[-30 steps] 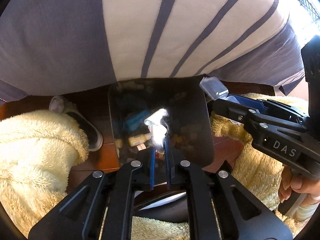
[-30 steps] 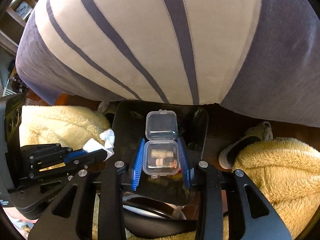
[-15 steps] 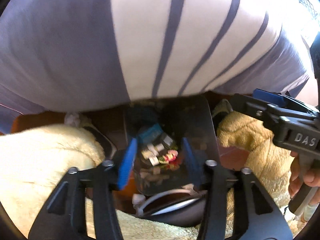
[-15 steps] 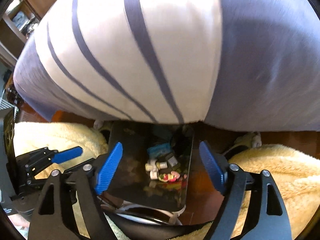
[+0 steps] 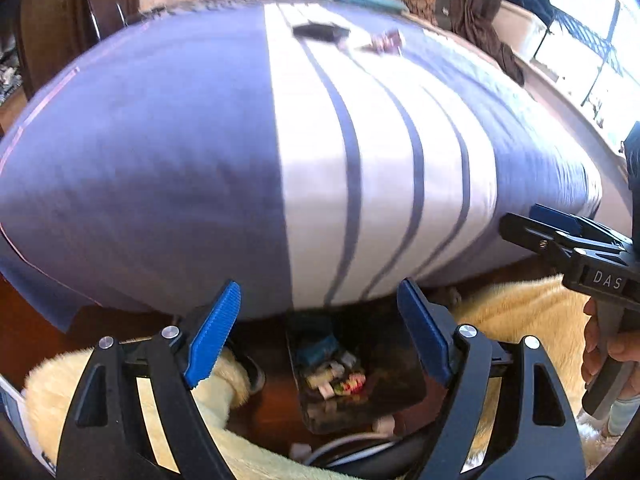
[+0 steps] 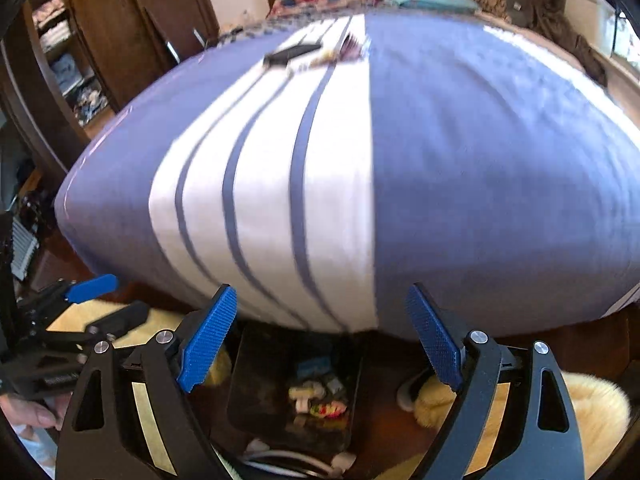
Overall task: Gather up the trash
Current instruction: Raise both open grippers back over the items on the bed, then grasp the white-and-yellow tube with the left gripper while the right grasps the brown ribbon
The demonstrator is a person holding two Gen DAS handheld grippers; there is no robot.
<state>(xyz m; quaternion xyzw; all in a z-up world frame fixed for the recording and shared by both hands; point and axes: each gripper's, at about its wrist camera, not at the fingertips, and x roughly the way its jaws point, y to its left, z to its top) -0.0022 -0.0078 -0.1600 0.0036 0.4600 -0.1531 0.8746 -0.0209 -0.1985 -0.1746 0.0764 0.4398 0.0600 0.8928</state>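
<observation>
Bed [image 5: 168,168] overhang hides the bin's [image 5: 400,384] far rim; contents perhaps blurred.

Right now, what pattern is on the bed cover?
Blue-purple bed cover with a white band crossed by dark stripes; clearest in the right wrist view.

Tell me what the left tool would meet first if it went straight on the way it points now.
Probably the striped bedspread where it hangs over the bed's edge; the left tool is open and empty. Depth is unclear: the bin sits below that line.

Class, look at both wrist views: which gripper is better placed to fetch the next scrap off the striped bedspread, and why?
Roughly equal, perhaps the left. Left gripper and right gripper both gape empty, jaws just opened, above the black bin. The reddish wrapper and flat black item lie across the purple-and-white striped bedspread.
</observation>
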